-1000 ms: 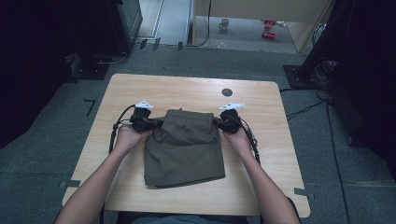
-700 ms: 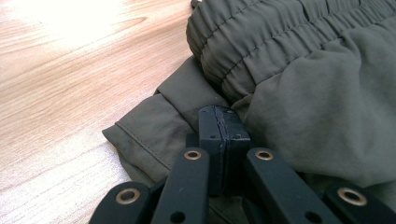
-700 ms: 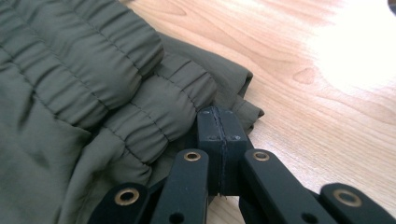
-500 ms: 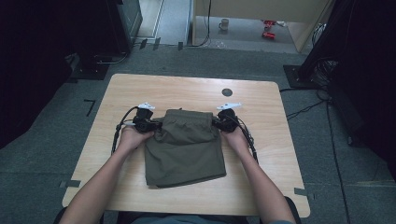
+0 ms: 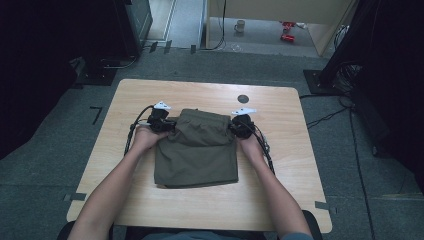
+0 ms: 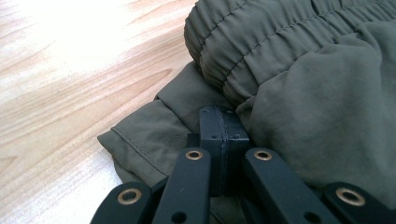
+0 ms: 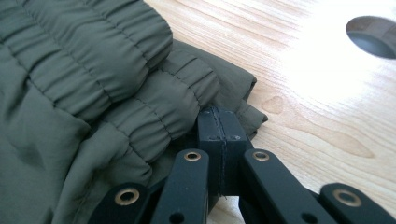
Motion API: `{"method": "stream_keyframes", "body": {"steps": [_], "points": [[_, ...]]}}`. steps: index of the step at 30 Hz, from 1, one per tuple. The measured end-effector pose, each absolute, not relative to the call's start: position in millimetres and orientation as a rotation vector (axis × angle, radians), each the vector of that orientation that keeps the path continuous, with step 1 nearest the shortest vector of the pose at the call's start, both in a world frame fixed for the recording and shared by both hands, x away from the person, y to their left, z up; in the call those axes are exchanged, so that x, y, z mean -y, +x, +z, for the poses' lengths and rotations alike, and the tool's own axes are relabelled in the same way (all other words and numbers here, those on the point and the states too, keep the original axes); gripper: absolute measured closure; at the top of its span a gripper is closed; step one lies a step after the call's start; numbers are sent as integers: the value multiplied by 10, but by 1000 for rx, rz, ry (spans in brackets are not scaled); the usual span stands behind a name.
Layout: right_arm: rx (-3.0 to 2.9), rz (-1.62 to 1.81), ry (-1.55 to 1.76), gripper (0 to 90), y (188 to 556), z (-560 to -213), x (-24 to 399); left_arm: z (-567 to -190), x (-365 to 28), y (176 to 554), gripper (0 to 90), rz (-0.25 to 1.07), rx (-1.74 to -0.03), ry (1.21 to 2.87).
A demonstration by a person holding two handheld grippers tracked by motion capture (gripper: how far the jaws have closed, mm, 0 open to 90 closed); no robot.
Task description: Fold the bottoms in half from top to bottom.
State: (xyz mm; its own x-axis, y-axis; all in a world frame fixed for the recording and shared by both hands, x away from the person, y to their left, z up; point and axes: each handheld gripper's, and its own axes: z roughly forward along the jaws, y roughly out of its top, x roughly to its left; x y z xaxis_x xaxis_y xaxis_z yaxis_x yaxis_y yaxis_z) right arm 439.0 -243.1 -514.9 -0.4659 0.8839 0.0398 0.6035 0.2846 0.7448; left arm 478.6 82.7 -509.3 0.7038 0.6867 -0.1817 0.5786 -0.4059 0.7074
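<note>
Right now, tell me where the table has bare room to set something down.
Free: the table strip beyond the olive garment, beside the round hole; both side margins; the near edge. Crowded: the middle, where left gripper and right gripper flank it.

Tabletop carrying one folded garment

A light wooden tabletop (image 5: 150, 100) is standing on a grey floor (image 5: 45, 165), its round cable hole (image 5: 243, 98) sitting near the far edge. An olive-green folded garment (image 5: 197, 150) is lying flat across the middle, gathered elastic waistband (image 6: 261, 51) pointing toward the far side, fabric edges resting on the wood. In the right gripper view, the hole is showing beyond the garment's corner (image 7: 247, 100).
</note>
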Motion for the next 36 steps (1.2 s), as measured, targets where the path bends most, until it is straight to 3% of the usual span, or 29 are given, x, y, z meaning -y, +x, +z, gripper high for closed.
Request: {"method": "stream_keyframes", "body": {"steps": [4, 7, 12, 15, 17, 23, 33, 36], "points": [[-2164, 1097, 1407, 900, 4398, -5111, 2477, -5043, -791, 4805, 893, 161, -1007, 2142], [-2143, 1154, 1400, 892, 4380, -5039, 2497, -4979, -795, 4803, 759, 189, -1021, 2123], [-2148, 1309, 1420, 820, 4348, -4949, 2560, -4892, -804, 4743, 717, 217, -987, 2106], [-2169, 1308, 1404, 825, 4328, -4939, 2563, -4865, -799, 4701, 718, 222, -962, 2108], [-2188, 1280, 1402, 877, 4332, -4964, 2545, -4886, -781, 4696, 740, 231, -948, 2136], [-2244, 1164, 1421, 900, 4396, -5086, 2476, -5020, -736, 4737, 900, 224, -946, 2208], [-2251, 1198, 1408, 893, 4481, -5167, 2424, -5019, -699, 4792, 900, 185, -963, 2189], [-2291, 1258, 1407, 843, 4456, -5133, 2411, -4962, -753, 4781, 823, 150, -978, 2146]]}}
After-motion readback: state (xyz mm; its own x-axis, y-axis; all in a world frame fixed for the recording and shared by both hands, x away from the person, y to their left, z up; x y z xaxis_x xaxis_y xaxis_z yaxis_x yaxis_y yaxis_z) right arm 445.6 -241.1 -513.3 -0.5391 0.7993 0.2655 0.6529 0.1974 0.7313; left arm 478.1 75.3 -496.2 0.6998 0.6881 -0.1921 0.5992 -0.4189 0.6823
